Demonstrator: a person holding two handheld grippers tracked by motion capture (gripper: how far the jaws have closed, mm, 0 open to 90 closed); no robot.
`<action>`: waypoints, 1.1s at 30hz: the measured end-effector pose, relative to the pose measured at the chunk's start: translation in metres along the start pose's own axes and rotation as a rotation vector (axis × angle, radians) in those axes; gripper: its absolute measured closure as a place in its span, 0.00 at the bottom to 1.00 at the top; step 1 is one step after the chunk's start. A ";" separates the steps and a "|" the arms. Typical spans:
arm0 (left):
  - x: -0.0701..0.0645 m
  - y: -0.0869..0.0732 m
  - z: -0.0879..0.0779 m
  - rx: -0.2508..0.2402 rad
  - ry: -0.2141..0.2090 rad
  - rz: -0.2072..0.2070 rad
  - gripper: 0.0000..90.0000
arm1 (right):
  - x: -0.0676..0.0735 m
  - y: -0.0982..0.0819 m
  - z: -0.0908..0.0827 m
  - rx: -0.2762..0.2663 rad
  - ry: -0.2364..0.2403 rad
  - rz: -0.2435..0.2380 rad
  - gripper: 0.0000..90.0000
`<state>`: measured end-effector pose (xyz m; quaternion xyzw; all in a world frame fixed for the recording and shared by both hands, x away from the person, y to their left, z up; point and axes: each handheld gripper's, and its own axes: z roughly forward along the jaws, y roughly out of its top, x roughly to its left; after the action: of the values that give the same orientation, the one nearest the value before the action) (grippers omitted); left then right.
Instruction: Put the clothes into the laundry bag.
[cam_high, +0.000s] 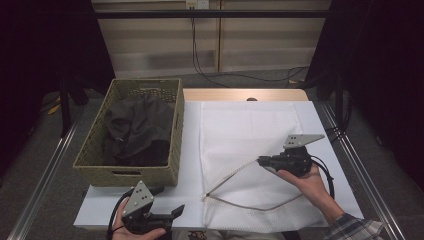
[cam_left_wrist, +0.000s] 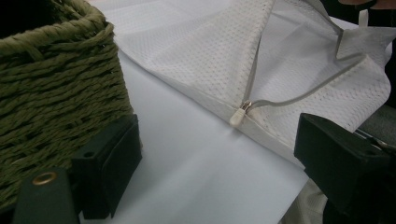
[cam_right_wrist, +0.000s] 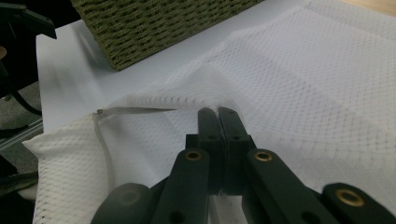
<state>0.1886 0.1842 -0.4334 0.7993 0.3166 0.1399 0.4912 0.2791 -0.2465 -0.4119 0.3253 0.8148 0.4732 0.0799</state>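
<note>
So on the far left there's a green woven basket (cam_high: 128, 134) sitting on the table (cam_high: 190, 145), its right side just beside the mesh bag, and it's stuffed with dark clothes (cam_high: 135, 127). Down at the near edge, just in front of the basket, the left claw (cam_high: 176, 212) is in the person's left hand (cam_high: 134, 227). Its jaws are spread wide apart with nothing between them. In the left gripper view one jaw sits right up against the basket wall (cam_left_wrist: 56, 88), and the other is off to the right, over the table's near edge.

Moving right, a white mesh laundry bag (cam_high: 250, 135) lies flat across the middle of the table. Its zipper is mostly undone, and the zipper pull (cam_left_wrist: 237, 115) sits at the bag's near left corner, resting on the table. The zipper opening (cam_high: 250, 192) gapes in a V from that corner.

Further right, the right claw (cam_high: 261, 160) is in the person's right hand (cam_high: 309, 181), plaid sleeve (cam_high: 352, 227) showing at the bottom. The jaws are clamped tight on the upper edge of the bag's opening (cam_right_wrist: 187, 105), holding that flap lifted up off the lower layer, so you can see into the bag a bit.
</note>
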 end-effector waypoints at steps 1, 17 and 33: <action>0.001 0.000 0.000 -0.003 0.001 0.003 0.16 | 0.000 0.002 0.000 -0.004 0.003 -0.003 0.99; 0.006 0.007 -0.004 0.036 -0.020 -0.020 0.19 | -0.003 0.028 -0.001 -0.084 0.018 -0.020 0.99; 0.052 0.072 -0.024 0.022 -0.005 0.016 0.17 | -0.002 0.022 -0.001 -0.067 0.019 -0.017 0.99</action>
<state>0.2424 0.2116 -0.3635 0.8076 0.3104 0.1382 0.4820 0.2902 -0.2410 -0.3941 0.3109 0.8019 0.5028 0.0870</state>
